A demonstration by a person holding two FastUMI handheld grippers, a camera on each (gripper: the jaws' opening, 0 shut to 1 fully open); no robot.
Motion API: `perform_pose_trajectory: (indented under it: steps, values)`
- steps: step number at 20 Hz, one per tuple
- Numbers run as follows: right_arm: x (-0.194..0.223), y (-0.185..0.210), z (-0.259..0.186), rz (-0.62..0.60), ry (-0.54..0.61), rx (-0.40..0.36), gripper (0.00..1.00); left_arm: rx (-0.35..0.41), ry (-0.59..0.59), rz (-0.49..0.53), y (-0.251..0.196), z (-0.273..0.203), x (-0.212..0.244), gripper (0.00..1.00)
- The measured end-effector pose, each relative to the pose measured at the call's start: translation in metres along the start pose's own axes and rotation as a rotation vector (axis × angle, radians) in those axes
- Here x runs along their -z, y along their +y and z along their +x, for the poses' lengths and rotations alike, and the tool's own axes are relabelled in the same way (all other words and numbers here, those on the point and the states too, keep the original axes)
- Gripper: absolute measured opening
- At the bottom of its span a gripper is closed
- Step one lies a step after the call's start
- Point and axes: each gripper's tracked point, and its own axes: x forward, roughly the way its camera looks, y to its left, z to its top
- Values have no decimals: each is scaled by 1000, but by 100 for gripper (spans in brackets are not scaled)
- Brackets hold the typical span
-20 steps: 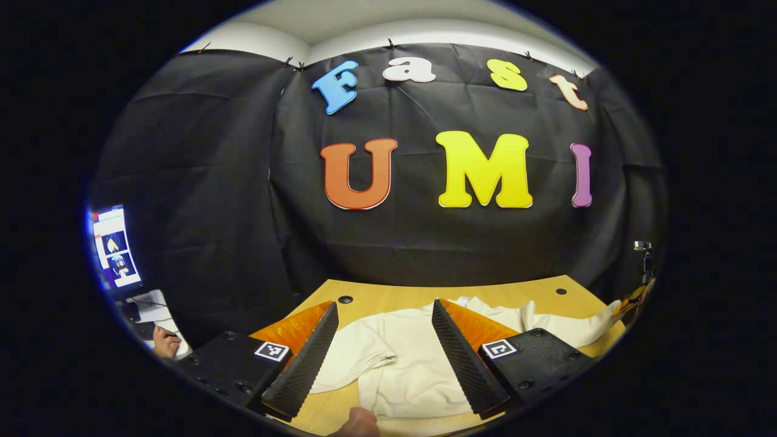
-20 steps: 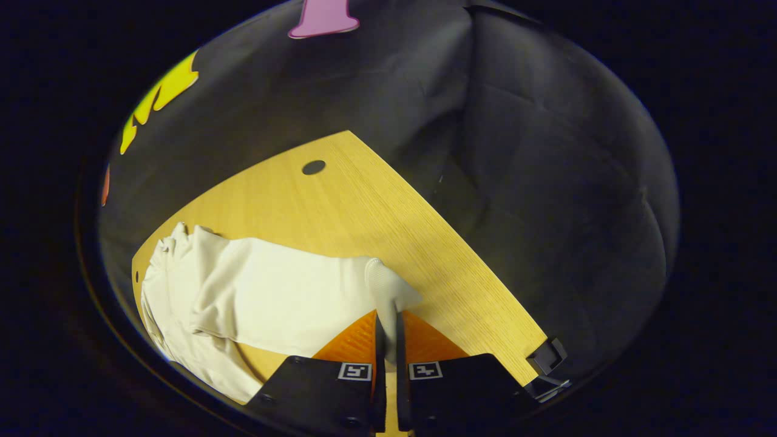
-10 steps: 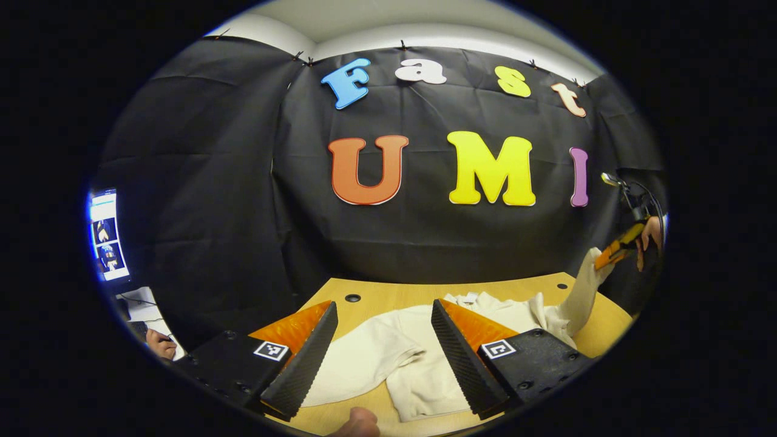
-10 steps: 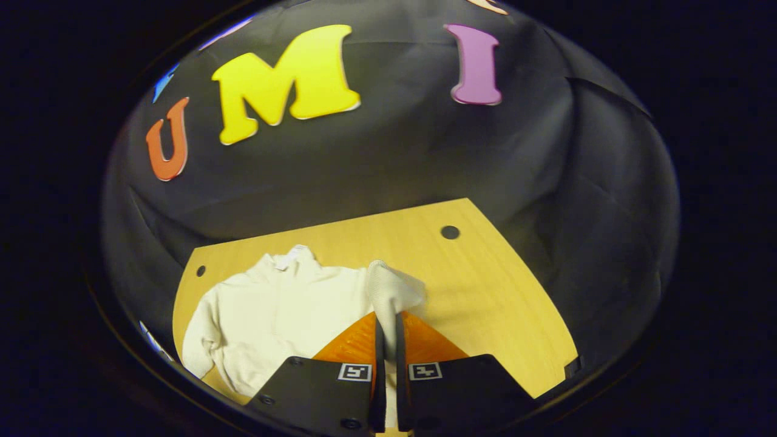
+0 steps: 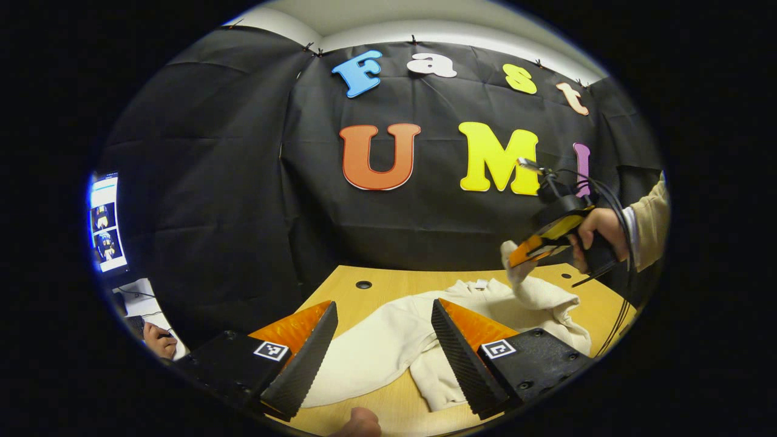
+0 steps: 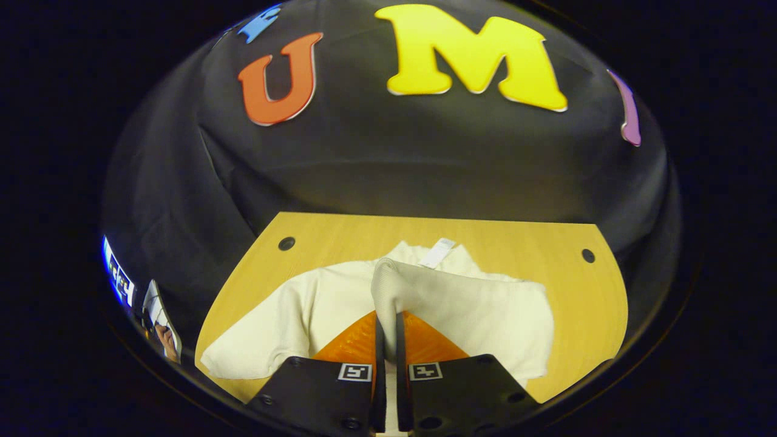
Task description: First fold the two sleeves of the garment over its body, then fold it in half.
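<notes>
Taking the wooden table (image 5: 388, 288) as the landmark: off its left edge, in the left gripper view, a lit screen (image 5: 104, 221) stands against the dark, and below it a person's hand (image 5: 159, 341) rests on a desk. Black cloth hangs as a wall behind the table and wraps round both its sides; above the cloth a strip of pale ceiling shows. The tabletop is light-grained wood with small round dark holes (image 6: 286, 243) near its far corners.

The left gripper (image 5: 381, 351) hovers over the near left part of the table, its fingers spread wide apart with nothing between them. The cream garment (image 5: 388, 346) lies flat across the middle of the table, its collar tag toward the far edge and one sleeve stretched toward the near left corner.

Above the right part of the table, the right gripper (image 5: 516, 255), held in a hand (image 5: 598, 233), is clamped on the other sleeve (image 6: 425, 291), lifting its cuff over the garment's body.
</notes>
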Motion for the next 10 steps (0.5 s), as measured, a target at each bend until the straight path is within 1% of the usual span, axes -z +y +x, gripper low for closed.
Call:
perform_pose_trajectory:
  steps: [1,2,5,6,9,10]
  values:
    - [10,19,14,-16,23,-31,5,-1,-1,-2,4,-2,4,99]
    - [18,38,31,-38,40,-64,7,6,2,-8,6,-4,8,99]
    - [50,62,83,-174,122,-56,7,-4,28,-18,17,-10,25,99]
    - [57,70,93,-186,135,-67,8,-12,34,-21,21,-12,29,99]
    - [70,89,125,-185,165,-27,7,-49,59,-38,37,-18,43,99]
    - [73,88,129,-193,176,-11,7,-62,69,-44,41,-20,49,99]
